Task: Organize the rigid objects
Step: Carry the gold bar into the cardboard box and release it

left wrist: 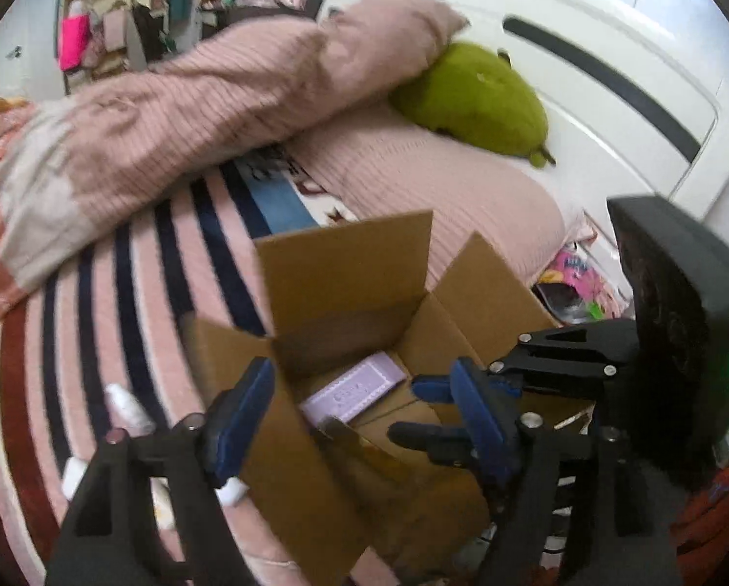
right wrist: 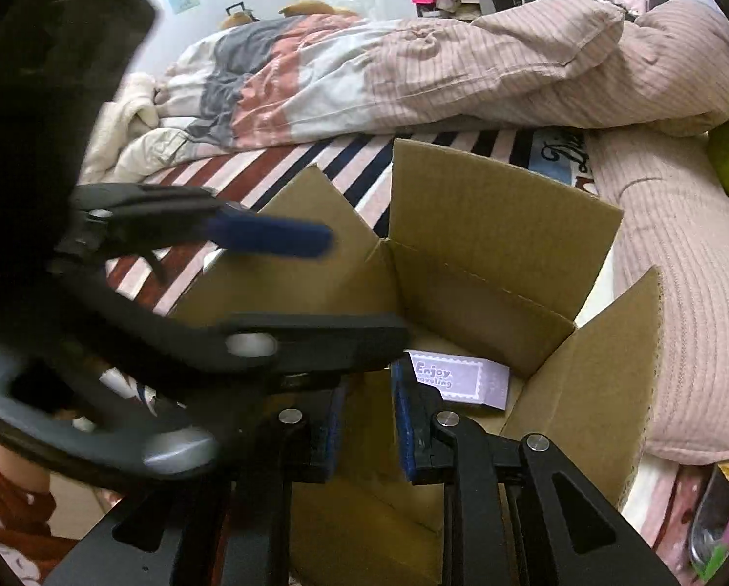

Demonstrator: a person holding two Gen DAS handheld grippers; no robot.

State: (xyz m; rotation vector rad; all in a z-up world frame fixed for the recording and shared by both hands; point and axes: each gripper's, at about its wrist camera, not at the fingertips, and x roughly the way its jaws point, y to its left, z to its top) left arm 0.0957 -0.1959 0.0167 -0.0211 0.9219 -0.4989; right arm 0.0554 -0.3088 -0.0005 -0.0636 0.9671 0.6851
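Note:
An open cardboard box (left wrist: 349, 288) (right wrist: 506, 224) stands on the striped bed cover. A purple packet (left wrist: 352, 393) (right wrist: 462, 383) printed "Enjoy" lies flat on the box floor. My left gripper (left wrist: 364, 420) is open and empty, its fingers straddling the box's near left wall. My right gripper (right wrist: 364, 415) is over the box's near edge, its blue pads a small gap apart with nothing between them. The right gripper also shows in the left wrist view (left wrist: 442, 410), reaching in from the right. The left gripper also shows in the right wrist view (right wrist: 325, 283).
White bottles (left wrist: 130, 410) lie on the striped cover (left wrist: 135, 293) left of the box. A pink quilt (left wrist: 193, 97), a pink pillow (right wrist: 667, 254) and a green plush (left wrist: 476, 97) lie behind. Colourful clutter (left wrist: 576, 283) sits off the bed's right side.

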